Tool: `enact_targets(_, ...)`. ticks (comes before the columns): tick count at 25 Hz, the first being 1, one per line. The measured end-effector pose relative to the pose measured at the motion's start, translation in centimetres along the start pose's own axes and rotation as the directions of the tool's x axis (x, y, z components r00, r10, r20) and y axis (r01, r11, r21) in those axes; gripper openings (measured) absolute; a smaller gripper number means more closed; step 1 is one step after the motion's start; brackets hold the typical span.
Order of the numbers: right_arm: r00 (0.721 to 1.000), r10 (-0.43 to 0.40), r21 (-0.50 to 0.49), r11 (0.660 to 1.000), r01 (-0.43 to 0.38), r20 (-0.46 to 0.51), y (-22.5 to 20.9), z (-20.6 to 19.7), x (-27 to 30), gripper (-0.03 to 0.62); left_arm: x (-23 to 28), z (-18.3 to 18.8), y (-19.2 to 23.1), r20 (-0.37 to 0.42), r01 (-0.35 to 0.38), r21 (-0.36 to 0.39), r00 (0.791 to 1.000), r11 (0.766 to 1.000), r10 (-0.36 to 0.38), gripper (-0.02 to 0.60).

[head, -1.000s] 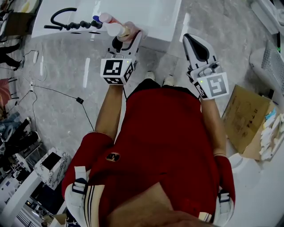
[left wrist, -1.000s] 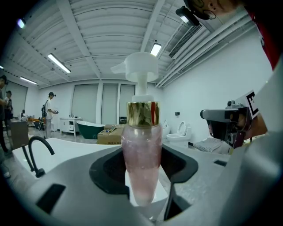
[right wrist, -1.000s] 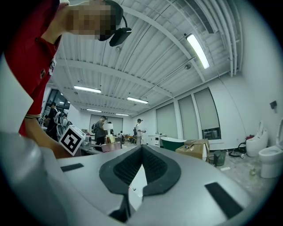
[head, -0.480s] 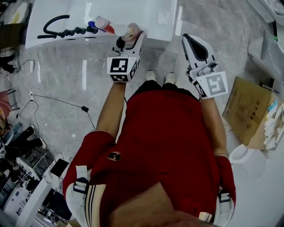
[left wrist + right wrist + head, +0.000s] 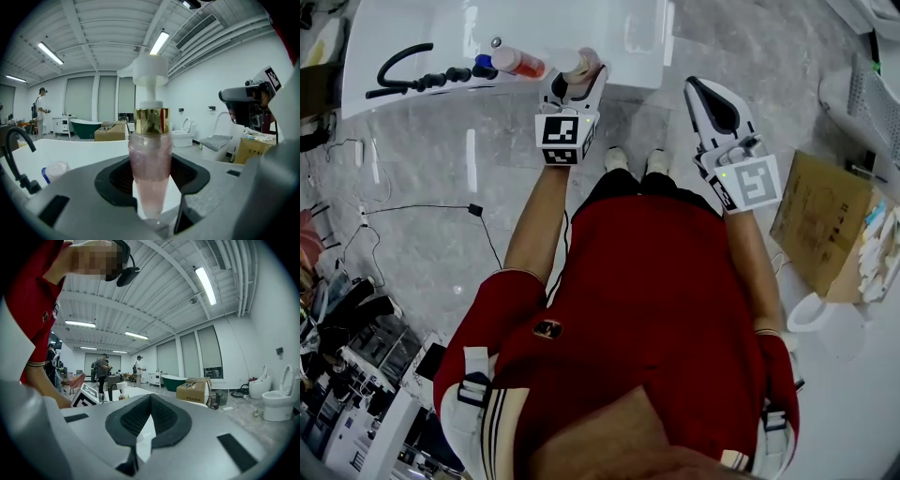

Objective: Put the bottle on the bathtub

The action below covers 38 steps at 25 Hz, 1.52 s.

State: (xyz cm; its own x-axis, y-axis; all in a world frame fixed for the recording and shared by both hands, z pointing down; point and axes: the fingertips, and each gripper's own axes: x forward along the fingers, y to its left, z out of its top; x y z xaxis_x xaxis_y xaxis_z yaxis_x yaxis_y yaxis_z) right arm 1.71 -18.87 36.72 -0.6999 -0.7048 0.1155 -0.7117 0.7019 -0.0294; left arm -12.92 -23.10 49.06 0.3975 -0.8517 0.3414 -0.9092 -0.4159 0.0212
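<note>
A pink pump bottle (image 5: 582, 64) with a gold collar and a white pump head (image 5: 150, 70) stands upright between the jaws of my left gripper (image 5: 578, 77), which is shut on its lower body (image 5: 150, 168). In the head view the bottle is at the near rim of the white bathtub (image 5: 619, 28). Whether its base touches the rim is hidden. My right gripper (image 5: 705, 90) hangs to the right over the grey floor, off the tub. Its jaws are shut with nothing between them (image 5: 145, 423).
On the tub's rim lie a black faucet with a hose (image 5: 403, 70) and another pink bottle (image 5: 516, 63) with a blue cap beside it. A cardboard box (image 5: 820, 244) and white fixtures stand at the right. A black cable (image 5: 422, 208) crosses the floor at the left.
My left gripper has carried the bottle forward, from the floor side to the tub's near rim. The right gripper has barely moved.
</note>
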Motion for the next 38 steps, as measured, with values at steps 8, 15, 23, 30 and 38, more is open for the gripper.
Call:
enact_targets(8,0.998,-0.038,0.011,0.999,0.038,-0.045,-1.4,-1.7,-0.1,-0.006,3.2,-3.2,0.0,-0.059,0.036,0.007,0.998,0.999,-0.035,0.227)
enact_targets(15,0.995,-0.066,0.019,0.998,0.068,-0.079,-2.8,-2.7,-0.3,-0.006,6.1,-5.2,0.1,-0.110,0.061,0.020,0.992,0.998,-0.059,0.227)
enact_targets(23,0.990,-0.091,0.026,0.995,0.094,-0.105,-3.5,-3.3,-0.4,-0.006,8.0,-6.9,0.8,-0.154,0.068,0.030,0.986,0.997,-0.063,0.227)
enact_targets(30,0.986,-0.112,0.033,0.993,0.117,-0.123,-4.4,-4.2,-0.9,-0.006,9.2,-8.2,0.5,-0.167,0.075,0.028,0.983,0.997,-0.069,0.227)
enact_targets(38,0.984,-0.124,0.036,0.991,0.130,-0.131,-5.0,-4.3,-1.5,-0.006,9.3,-8.9,-0.2,-0.152,0.078,0.032,0.986,0.996,-0.073,0.229)
